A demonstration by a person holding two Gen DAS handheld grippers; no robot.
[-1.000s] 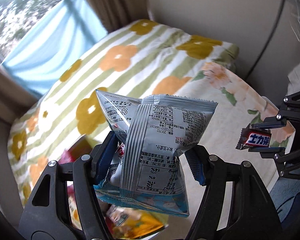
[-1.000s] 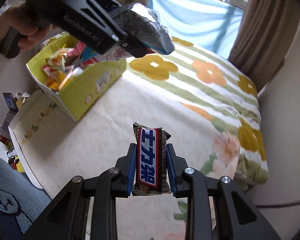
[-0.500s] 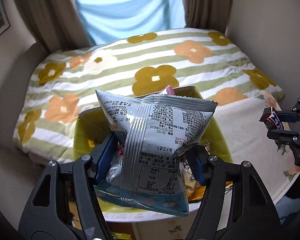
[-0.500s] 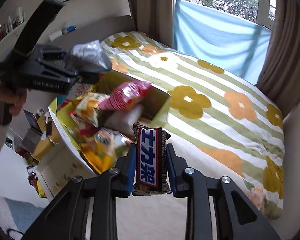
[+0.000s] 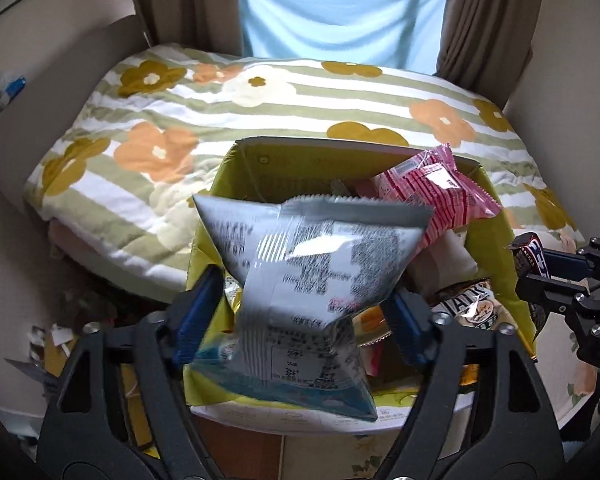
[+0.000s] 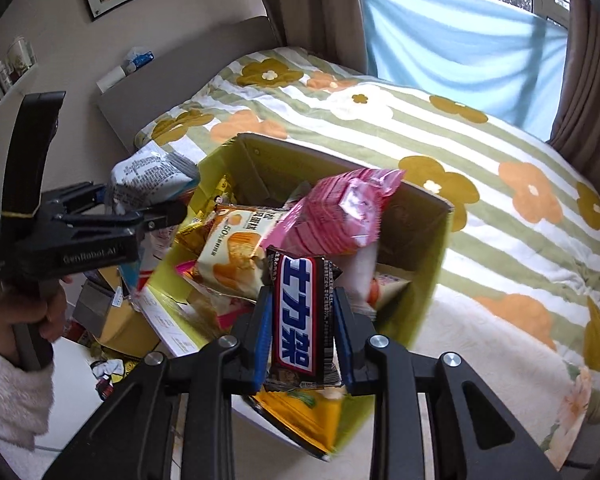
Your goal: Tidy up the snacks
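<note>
While the left tool (image 5: 306, 312) opens around a silver snack bag (image 5: 308, 280) standing upright over the yellow box (image 5: 496, 248) on the bed (image 5: 260, 100), the right tool (image 6: 302, 336) clamps a chocolate bar (image 6: 298, 320), long axis along its fingers

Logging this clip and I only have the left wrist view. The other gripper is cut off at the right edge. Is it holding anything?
Observer: Yes. The right wrist view shows the right gripper shut on a chocolate bar, which stands upright between its fingers.
Operator: Where is the bar relative to the box?
Observer: It appears to hang over the near end of the yellow box, above an orange packet.
Operator: Who is carrying my gripper?
Observer: A hand in a fluffy white sleeve grips the handle of the left gripper. Its fingers are opening, with the silver bag between them.
</note>
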